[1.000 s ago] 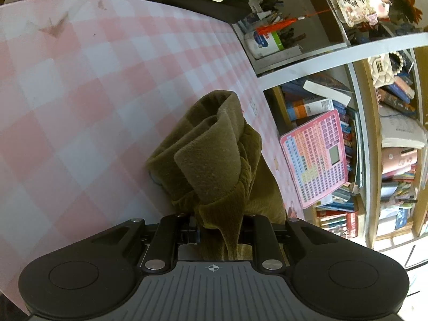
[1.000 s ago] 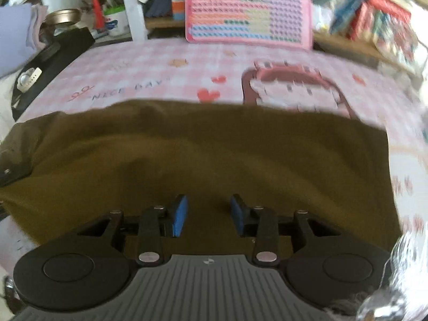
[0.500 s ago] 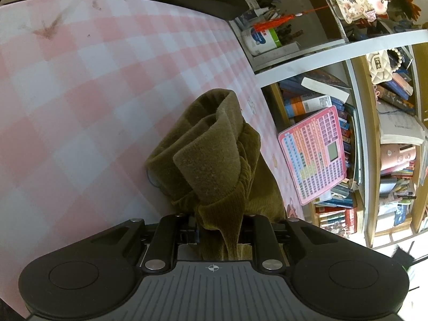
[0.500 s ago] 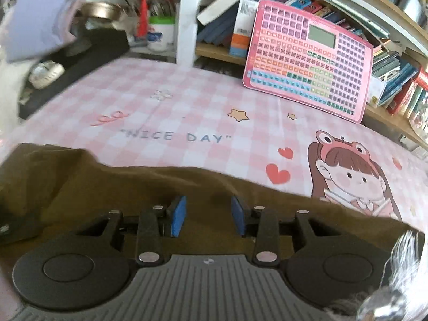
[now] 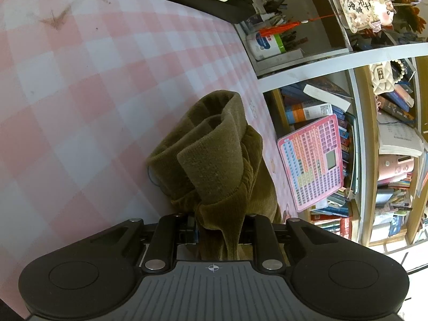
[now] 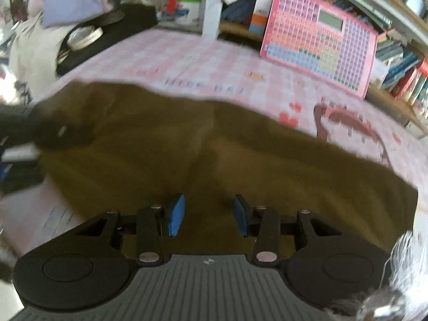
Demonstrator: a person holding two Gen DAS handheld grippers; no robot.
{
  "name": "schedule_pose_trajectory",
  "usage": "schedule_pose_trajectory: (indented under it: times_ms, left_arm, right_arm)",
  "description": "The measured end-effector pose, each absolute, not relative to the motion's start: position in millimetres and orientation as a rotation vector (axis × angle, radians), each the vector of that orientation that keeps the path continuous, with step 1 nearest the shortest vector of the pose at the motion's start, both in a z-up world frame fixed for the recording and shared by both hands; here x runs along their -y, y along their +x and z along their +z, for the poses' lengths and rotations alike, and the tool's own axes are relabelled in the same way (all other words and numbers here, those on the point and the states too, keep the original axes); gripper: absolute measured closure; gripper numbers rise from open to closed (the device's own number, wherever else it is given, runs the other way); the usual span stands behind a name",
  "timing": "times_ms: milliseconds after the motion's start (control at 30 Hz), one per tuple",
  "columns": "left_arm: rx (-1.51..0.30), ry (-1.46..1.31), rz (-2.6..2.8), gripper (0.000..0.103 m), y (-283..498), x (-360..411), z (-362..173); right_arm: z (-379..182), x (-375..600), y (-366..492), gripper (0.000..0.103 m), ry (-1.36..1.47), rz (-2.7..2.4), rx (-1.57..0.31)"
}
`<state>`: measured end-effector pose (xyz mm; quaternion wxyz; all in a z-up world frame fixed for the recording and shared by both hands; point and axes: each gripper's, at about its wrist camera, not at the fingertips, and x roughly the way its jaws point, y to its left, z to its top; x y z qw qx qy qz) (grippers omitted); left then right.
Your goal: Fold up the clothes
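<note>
Garment: an olive-brown piece of clothing (image 6: 214, 147), soft and ribbed, lies spread across the pink checked tablecloth (image 5: 80, 93) on the table, with 1 end bunched and lifted at the left side.
Left tool: the left tool (image 5: 219, 227) is clamped down on a gathered wad of the cloth, its jaws narrowed tight around the fabric, which rises in thick rolled folds just ahead of it.
Right tool: the right tool (image 6: 208, 215) hangs over the flat middle of the garment with its 2 blue pads (image 6: 175, 215) apart and nothing pinched between them; the fabric lies beneath them, not in their bite.
Surroundings: a pink toy keyboard (image 6: 318, 50) leans against the bookshelf (image 5: 374, 160) at the far edge of the table, well apart from the cloth.
Step in hand: by my reading, the left tool anchors 1 end while the right looks for its own hold for the next fold.
Doing it well: the right tool should take an edge or corner rather than the middle, biting all layers together, so the fold comes over square.
Risk: the left grip holds a lump, so pulling hard may drag the whole garment or leave a crooked crease.
</note>
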<state>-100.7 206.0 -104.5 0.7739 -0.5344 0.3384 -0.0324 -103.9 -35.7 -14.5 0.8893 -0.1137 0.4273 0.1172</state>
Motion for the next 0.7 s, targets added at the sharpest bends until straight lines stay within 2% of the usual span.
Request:
schedule_pose_trajectory:
  times_ms: [200,267,433,533,700]
  left_arm:
    - [-0.731,-1.143,-0.056,0.083,-100.1,-203.7,-102.8]
    - [-0.734,-1.113,-0.040,0.087,-98.9,-200.7,-98.4]
    - [-0.693,-0.920,-0.020,0.089,-98.1,-177.6,-61.4]
    - [-0.631,-0.735,-0.084,0.089,-98.8,-148.1,-22.0]
    - [-0.556,-0.199,-0.236,0.089,-108.9,-67.5,31.4]
  right_arm:
    - [-19.8,29.5,-123.5,0.065,-0.270,0.276,-0.904]
    - [-20.5,29.8,-123.7,0.065,-0.282,0.294,-0.895]
    - [-21.4,34.3,-123.4,0.065,-0.304,0.340,-0.871]
    - [-21.8,41.0,-121.6,0.065,-0.294,0.384,-0.864]
    - [-20.1,68.8,-113.6,0.064,-0.178,0.467,-0.894]
